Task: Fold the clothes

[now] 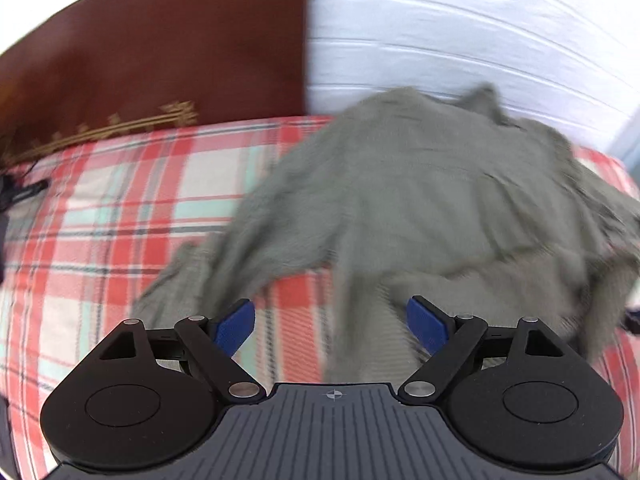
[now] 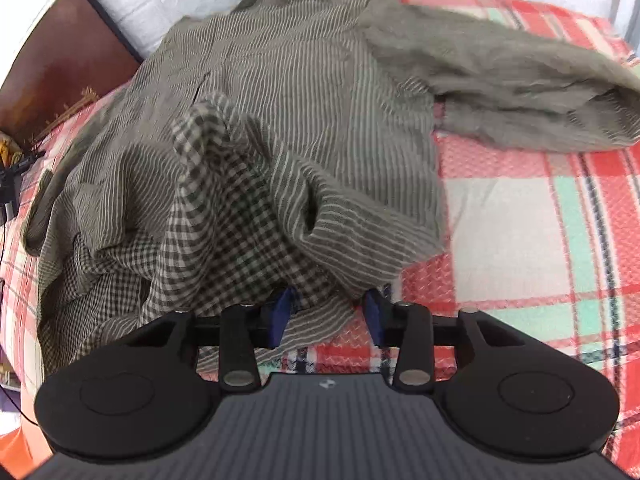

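Note:
A grey-green striped shirt with a checked inner side lies crumpled on a red, white and mint plaid blanket. One sleeve stretches out to the right. My right gripper is at the shirt's near edge, its blue pads partly apart; a fold of striped cloth lies between them and is not visibly pinched. In the blurred left wrist view the shirt fills the right half. My left gripper hovers wide open over its near edge, with loose cloth below the gap.
A dark brown headboard stands at the back left against a white wall. Bare blanket lies left of the shirt. Dark cables and small items sit at the bed's left edge.

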Motion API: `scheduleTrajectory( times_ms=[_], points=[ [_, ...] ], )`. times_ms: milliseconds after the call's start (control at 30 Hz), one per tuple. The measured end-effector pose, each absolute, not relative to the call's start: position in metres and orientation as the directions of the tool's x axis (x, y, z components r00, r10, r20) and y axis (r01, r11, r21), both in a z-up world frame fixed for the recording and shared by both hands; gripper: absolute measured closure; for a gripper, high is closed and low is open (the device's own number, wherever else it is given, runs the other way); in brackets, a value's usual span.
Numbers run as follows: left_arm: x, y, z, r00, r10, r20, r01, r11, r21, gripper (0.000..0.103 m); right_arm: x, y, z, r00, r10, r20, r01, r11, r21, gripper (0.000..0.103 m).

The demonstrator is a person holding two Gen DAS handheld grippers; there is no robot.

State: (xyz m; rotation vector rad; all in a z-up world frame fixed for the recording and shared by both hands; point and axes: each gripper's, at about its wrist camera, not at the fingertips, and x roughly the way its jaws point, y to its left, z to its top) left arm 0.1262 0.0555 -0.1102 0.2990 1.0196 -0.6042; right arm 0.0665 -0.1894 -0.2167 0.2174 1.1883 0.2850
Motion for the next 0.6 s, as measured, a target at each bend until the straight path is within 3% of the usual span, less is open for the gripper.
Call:
scheduleTrajectory(
  times_ms=[67,133,433,600],
  points=[
    [0.109,0.051,-0.11,0.368,-0.361,-0.857,0.636,0.77,-0.051,0.012,0.062,-0.19,-0.213,0.34,0.337,-0.878,-0.09,0.941,0.327,0.085],
    [0.092,0.045,-0.115,0.366,-0.379,-0.85,0.661,0.749,-0.05,0.012,0.052,-0.192,-0.204,0.349,0.354,-0.868,-0.078,0.934,0.35,0.096],
    [0.029,0.004,-0.153,0.212,-0.44,-0.873,0.804,0.587,-0.101,0.012,-0.028,-0.202,-0.151,0.423,0.377,-0.824,-0.005,0.91,0.414,0.097],
    [0.007,-0.005,-0.164,0.162,-0.448,-0.879,0.844,0.525,-0.112,0.012,-0.078,-0.2,-0.143,0.372,0.409,-0.833,0.051,0.887,0.458,0.098]
  ],
)
